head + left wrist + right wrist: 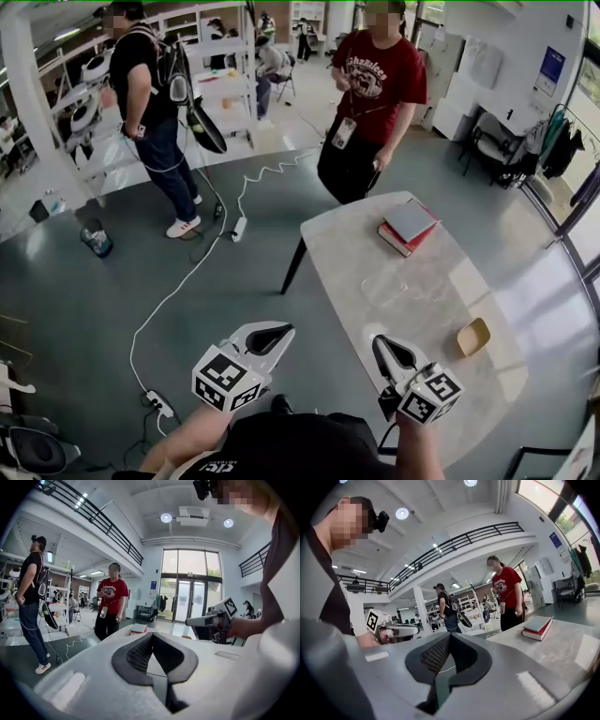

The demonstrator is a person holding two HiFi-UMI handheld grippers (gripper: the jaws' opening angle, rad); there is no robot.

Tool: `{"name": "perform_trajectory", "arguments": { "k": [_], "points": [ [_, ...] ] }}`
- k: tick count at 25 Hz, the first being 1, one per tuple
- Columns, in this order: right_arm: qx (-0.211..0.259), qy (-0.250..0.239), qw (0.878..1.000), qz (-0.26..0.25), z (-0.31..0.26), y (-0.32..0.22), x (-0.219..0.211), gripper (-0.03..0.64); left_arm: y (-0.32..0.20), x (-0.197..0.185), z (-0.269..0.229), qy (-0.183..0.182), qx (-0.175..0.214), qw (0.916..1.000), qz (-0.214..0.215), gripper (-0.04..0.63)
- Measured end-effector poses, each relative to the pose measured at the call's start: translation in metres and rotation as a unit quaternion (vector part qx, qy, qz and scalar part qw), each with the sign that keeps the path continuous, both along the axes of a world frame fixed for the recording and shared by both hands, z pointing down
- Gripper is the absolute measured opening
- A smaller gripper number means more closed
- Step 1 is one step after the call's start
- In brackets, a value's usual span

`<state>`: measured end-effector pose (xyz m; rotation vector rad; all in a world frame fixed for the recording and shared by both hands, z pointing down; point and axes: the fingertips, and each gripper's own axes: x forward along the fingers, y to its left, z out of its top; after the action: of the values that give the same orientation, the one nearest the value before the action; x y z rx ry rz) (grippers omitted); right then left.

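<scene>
Hovering left gripper (284, 330): my view shows fingers pressed together, empty.
Right gripper (380, 342): fingers likewise together, empty, at table (422, 281) edge.

White tools, marbled top
We see our left gripper (279, 330) and right gripper (377, 336) white with black pads, marker cubes (225, 380) black-and-white squared; table (375, 272) pale marbled, red book (398, 241) under grey book (411, 219), bowl (473, 337) tan.
</scene>
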<state>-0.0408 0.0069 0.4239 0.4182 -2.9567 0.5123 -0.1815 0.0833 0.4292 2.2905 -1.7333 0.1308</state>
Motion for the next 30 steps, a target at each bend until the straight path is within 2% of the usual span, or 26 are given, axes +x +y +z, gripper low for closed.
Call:
{"name": "perform_trajectory", "arguments": {
  "k": [6,11,17,24,30],
  "points": [
    [-0.015,0.020,0.999,0.020,0.013,-0.022,-0.025,0.002,-0.032,-0.019,0.011,0.013,-0.007,0.9993,0.035,0.003],
    [-0.025,0.030,0.998,0.046,0.019,-0.046,-0.022,0.002,-0.059,-0.023,0.025,0.034,-0.020,0.9978,0.054,0.003],
    [-0.043,0.032,0.997,0.064,0.027,-0.096,-0.020,0.002,-0.108,-0.020,0.021,0.030,-0.026,0.9966,0.072,0.003],
    [-0.041,0.023,0.997,0.056,0.040,-0.136,-0.029,0.002,-0.156,-0.026,0.029,0.014,-0.028,0.9967,0.074,0.003],
    [-0.056,0.014,0.996,0.066,0.033,-0.169,-0.007,0.002,-0.198,-0.010,0.014,0.005,-0.043,0.9956,0.084,0.003]
  ]
}}
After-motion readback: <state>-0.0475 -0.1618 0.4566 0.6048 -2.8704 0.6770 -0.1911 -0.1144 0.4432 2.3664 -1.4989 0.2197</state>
